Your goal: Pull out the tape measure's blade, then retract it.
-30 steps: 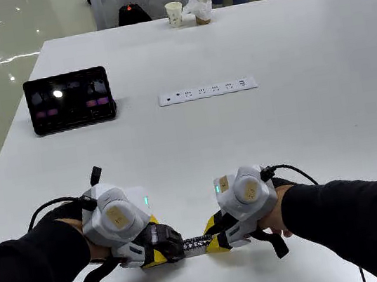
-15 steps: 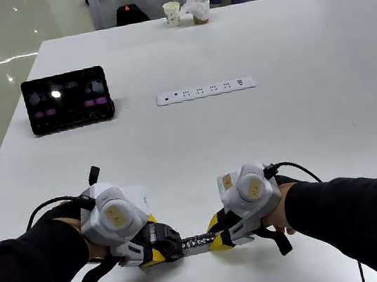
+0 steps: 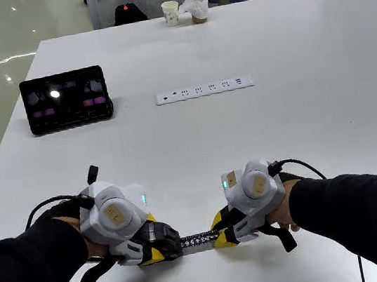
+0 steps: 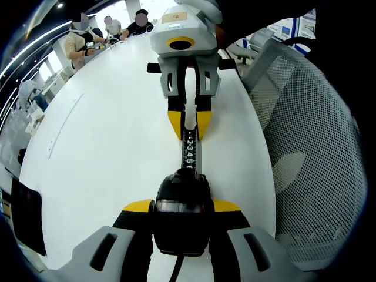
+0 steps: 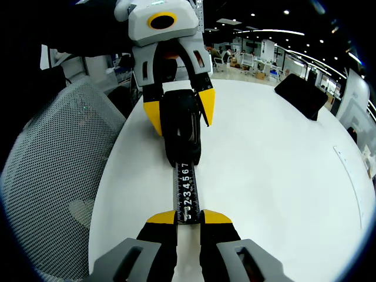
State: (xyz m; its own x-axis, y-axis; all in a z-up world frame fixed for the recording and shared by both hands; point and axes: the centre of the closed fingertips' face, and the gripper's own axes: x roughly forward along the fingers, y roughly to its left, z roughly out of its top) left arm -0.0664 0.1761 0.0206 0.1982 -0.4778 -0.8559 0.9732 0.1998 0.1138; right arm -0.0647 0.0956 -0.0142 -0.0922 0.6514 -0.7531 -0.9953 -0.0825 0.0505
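Tape measure case (image 3: 162, 241), black, sits on white table (image 3: 323, 92), well apart from power strip (image 3: 203, 89), on person's side of strip and a bit left of it, near table's front edge. L gripper (image 3: 154, 242) clamped on the case, yellow-tipped jaws pressed against both its sides; left gripper view has the case (image 4: 182, 208) wedged between own jaws (image 4: 182, 205). Blade (image 3: 200, 239) out a short way, runs from case toward the R side, parallel to strip, low over tabletop. R gripper (image 3: 220, 234) closed on blade's free end, jaws nearly together w/ blade pinched between; blade tip hidden by jaws. Right gripper view: blade (image 5: 186, 191) goes straight from own jaws (image 5: 188, 217) to the case (image 5: 181, 126), white numerals 2–7 readable on dark face, L gripper (image 5: 180, 114) behind it around the case. Left gripper view: blade (image 4: 188, 150) leads up to R gripper (image 4: 188, 124), which faces back at it. Both grippers held in hands w/ black sleeves, cables trailing off each.

Tablet (image 3: 66, 99), dark screen w/ purple patches, propped just left of strip. Paper cup (image 3: 170, 12) and clear plastic cup (image 3: 198, 1) beyond strip at table's far edge. Mesh chair (image 4: 305, 147) off table's front edge, far side from strip; also seen in right gripper view (image 5: 53, 158).
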